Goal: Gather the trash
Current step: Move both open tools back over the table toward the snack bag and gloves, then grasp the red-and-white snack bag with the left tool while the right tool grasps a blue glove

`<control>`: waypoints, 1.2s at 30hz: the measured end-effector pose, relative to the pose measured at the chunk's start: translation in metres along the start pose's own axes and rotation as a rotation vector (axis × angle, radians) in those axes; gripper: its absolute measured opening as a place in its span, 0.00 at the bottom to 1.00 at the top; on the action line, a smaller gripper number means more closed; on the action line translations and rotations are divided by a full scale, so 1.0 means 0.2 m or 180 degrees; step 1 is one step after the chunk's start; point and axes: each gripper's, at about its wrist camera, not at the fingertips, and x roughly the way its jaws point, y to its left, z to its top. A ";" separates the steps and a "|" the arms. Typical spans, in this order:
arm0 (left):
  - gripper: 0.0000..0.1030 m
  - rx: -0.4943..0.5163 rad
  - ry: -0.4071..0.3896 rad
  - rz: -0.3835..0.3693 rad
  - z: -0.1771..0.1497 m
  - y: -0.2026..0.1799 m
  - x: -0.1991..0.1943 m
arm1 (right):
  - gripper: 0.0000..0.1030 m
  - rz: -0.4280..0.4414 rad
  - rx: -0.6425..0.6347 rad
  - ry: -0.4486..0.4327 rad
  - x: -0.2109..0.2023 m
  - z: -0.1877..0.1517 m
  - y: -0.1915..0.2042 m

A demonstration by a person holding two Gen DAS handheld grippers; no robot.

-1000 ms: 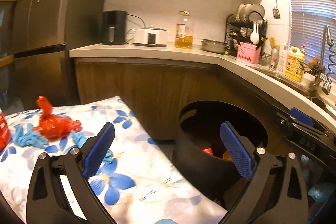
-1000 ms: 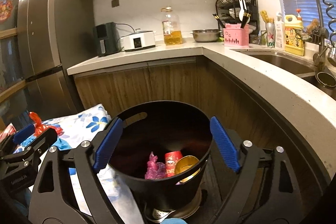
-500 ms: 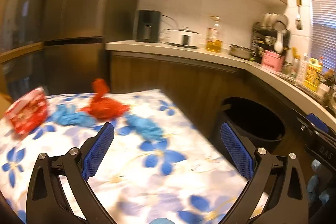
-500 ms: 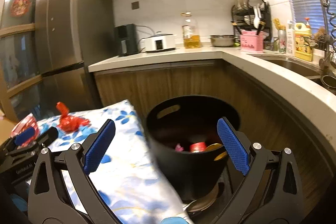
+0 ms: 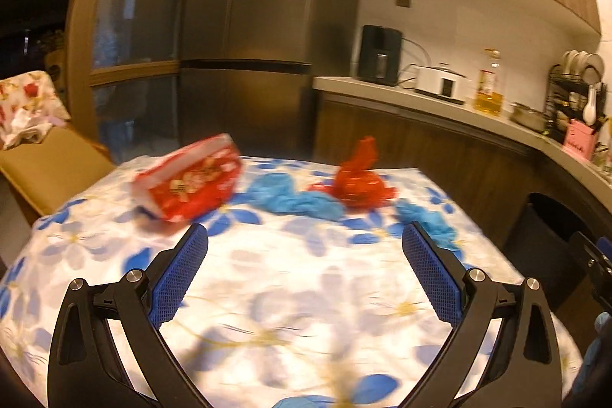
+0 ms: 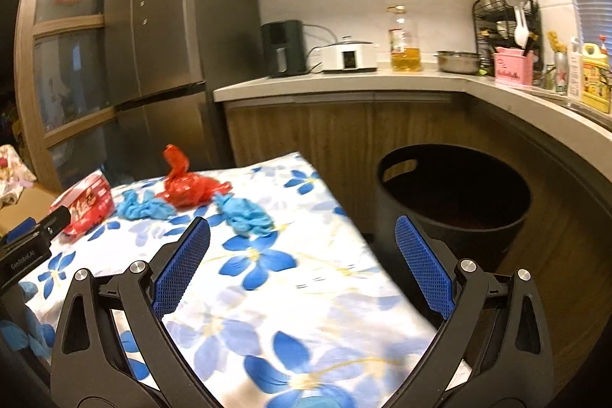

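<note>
On the flowered tablecloth (image 5: 290, 297) (image 6: 267, 297) lie a red snack packet (image 5: 189, 184) (image 6: 87, 203), a crumpled red plastic bag (image 5: 359, 180) (image 6: 187, 184) and two blue crumpled gloves (image 5: 294, 197) (image 5: 430, 222) (image 6: 143, 207) (image 6: 246, 215). A black trash bin (image 6: 455, 199) (image 5: 543, 247) stands on the floor to the table's right. My left gripper (image 5: 304, 245) hangs open over the cloth, short of the trash. My right gripper (image 6: 302, 236) is open and empty above the table's right edge.
A dark fridge (image 6: 168, 37) stands behind the table. The L-shaped counter (image 6: 344, 81) carries an appliance, a cooker, an oil bottle, a bowl, a dish rack and bottles. A chair with a tan seat (image 5: 49, 167) stands at the left.
Both grippers swung left, away from the bin and over the table. The trash on the cloth came into the middle of the views. Both stay open and empty.
</note>
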 end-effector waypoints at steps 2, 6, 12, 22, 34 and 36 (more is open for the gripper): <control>0.94 -0.0012 -0.0025 0.0104 0.01 0.07 0.01 | 0.93 0.0041 -0.0023 0.0017 0.02 -0.01 0.04; 0.94 -0.0060 -0.0085 0.0325 0.05 0.22 0.06 | 0.93 0.0137 -0.0099 0.0040 0.07 -0.02 0.14; 0.94 -0.0228 -0.0057 0.0572 0.14 0.46 0.23 | 0.93 0.0285 -0.0166 0.0103 0.15 -0.04 0.28; 0.56 -0.0458 0.0394 0.0554 0.14 0.63 0.49 | 0.93 0.0447 -0.0293 0.0161 0.30 -0.02 0.45; 0.00 -0.0708 0.0791 0.0457 0.07 0.72 0.61 | 0.93 0.0430 -0.0339 0.0273 0.44 -0.04 0.49; 0.00 -0.0697 0.0736 0.0446 0.06 0.71 0.59 | 0.93 0.0428 -0.0347 0.0287 0.45 -0.04 0.49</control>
